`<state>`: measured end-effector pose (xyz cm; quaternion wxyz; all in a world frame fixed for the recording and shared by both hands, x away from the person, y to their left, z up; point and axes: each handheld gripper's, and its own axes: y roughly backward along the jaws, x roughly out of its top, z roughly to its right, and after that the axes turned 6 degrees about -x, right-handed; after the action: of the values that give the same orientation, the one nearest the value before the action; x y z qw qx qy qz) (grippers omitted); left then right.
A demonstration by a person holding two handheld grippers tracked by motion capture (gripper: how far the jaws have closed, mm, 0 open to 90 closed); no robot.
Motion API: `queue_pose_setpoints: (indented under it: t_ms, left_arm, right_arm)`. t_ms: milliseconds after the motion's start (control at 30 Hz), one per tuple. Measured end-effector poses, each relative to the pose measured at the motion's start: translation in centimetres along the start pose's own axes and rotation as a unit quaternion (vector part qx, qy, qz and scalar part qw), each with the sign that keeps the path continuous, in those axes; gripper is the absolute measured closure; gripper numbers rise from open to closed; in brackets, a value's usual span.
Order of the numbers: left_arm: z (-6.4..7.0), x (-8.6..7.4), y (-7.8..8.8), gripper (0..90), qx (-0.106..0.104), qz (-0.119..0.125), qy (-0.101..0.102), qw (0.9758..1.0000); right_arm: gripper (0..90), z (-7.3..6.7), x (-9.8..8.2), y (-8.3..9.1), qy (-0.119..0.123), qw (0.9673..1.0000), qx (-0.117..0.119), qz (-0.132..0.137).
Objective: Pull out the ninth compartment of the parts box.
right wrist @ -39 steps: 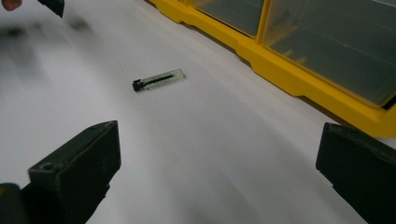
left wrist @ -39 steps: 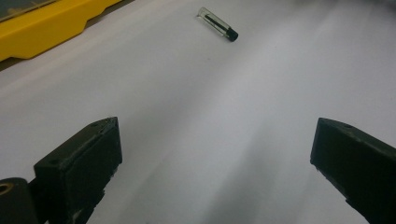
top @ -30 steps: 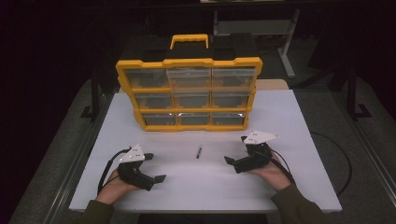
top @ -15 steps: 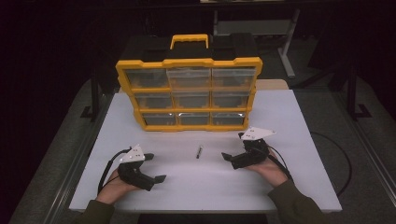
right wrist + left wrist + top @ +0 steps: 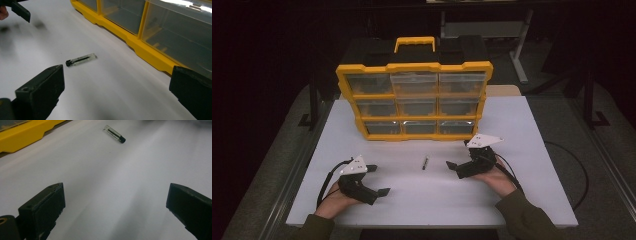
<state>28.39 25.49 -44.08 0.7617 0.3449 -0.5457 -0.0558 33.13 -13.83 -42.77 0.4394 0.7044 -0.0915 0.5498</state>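
Dark room behind, white table (image 5: 532,200) filling lower half of the high view, yellow drawer organizer (image 5: 414,100) standing upright at centre top. Lying flat on bare table at frame centre, just below the organizer: small clear vial (image 5: 425,162) with black cap, dark strip inside, seen also in left gripper view (image 5: 115,134) at top and in right gripper view (image 5: 80,59) left of centre. Resting at lower left, jaws wide apart, holding nothing: left gripper (image 5: 374,182). Sitting right of centre, near the vial, jaws also wide apart and empty: right gripper (image 5: 458,167). Looking like approach stage, pick not yet made. Next move probably calling for lowering right jaws astride the vial and closing gently across its narrow body, avoiding rolling it.
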Motion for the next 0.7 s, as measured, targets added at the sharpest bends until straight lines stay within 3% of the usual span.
queue_pose_setpoints:
  t_ms: [700]
  left_arm:
    - [0.0,0.0,0.1,1.7,-0.002,0.005,0.001,1.0000]
  right_arm:
    - [0.0,0.0,0.5,-1.3,0.006,0.9999,0.010,0.002]
